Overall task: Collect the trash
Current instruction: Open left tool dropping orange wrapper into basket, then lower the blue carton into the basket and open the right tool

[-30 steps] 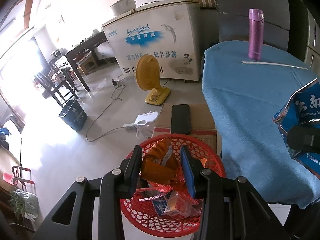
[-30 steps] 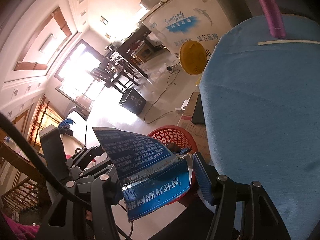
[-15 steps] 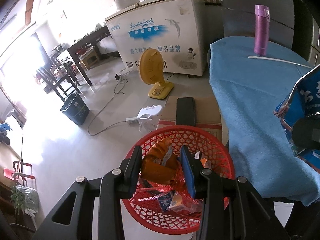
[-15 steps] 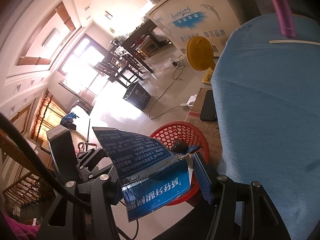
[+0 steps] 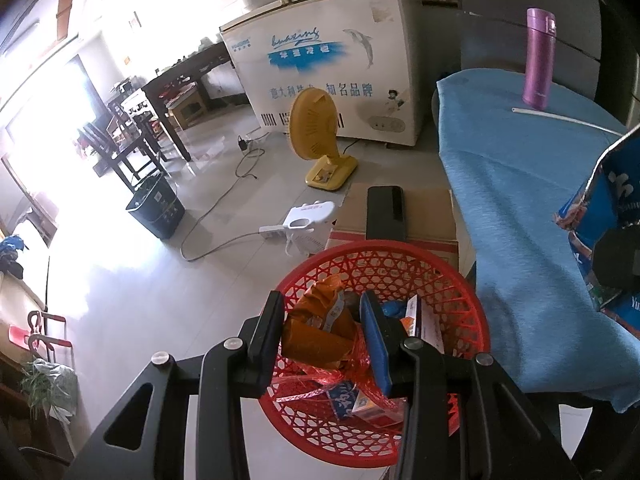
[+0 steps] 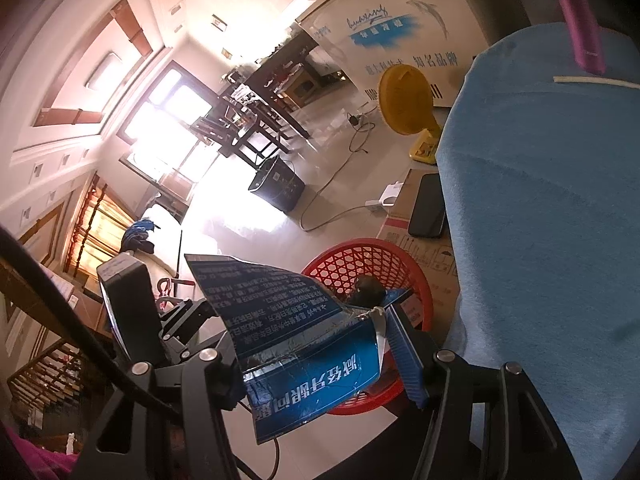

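Above the red basket (image 5: 460,280): left claw (image 5: 324,320) clamped on an orange wrapper (image 5: 316,336); right claw (image 6: 316,352) clamped on a blue packet (image 6: 296,336) beside the tabletop (image 5: 520,200); dropping step in hand; next, likely centre over basket, then release.

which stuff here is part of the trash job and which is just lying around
Job: orange wrapper in left gripper; blue box in right gripper; red basket.
Lying about: purple bottle, straw, phone, yellow fan, freezer.
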A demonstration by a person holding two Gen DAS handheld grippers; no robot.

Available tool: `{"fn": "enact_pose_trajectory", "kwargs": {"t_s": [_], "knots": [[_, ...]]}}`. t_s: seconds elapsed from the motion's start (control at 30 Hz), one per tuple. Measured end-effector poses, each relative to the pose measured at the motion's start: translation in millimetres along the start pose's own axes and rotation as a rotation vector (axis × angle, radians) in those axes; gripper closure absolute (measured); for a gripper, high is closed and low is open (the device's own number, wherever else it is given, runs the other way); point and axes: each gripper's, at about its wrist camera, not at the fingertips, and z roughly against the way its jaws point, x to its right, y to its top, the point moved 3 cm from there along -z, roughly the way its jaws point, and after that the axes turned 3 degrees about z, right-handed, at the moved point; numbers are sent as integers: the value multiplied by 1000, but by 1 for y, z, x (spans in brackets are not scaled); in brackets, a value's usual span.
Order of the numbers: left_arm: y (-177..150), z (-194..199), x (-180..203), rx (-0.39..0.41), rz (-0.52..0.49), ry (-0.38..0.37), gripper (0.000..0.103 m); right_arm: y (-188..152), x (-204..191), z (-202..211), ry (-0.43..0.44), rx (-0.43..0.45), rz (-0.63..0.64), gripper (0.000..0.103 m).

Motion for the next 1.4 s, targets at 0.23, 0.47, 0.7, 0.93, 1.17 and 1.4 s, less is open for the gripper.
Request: {"fn": "enact_pose_trajectory", "kwargs": {"t_s": [0.23,0.47,0.7,0.93,1.17,1.4], "knots": [[-1,-12,-7,-16,16,5,62,0,4,-15,24,-19,-50,40],[-8,-27,-7,-57,4,13,62,-7,3,-30,35,-40,-70,40],[-26,-35,-16,-100,-1,25,62,-23,6,-56,35,-97,-104,39],[-38,-39,-21,-145,11,-16,61,-32,9,-70,45,-140,-150,37],[-43,-34,-21,-147,-19,-44,52,-34,17,-70,122,-146,-234,30],[-44,-27,-20,-146,-45,-37,49,-30,18,-54,187,-94,-256,28]]}}
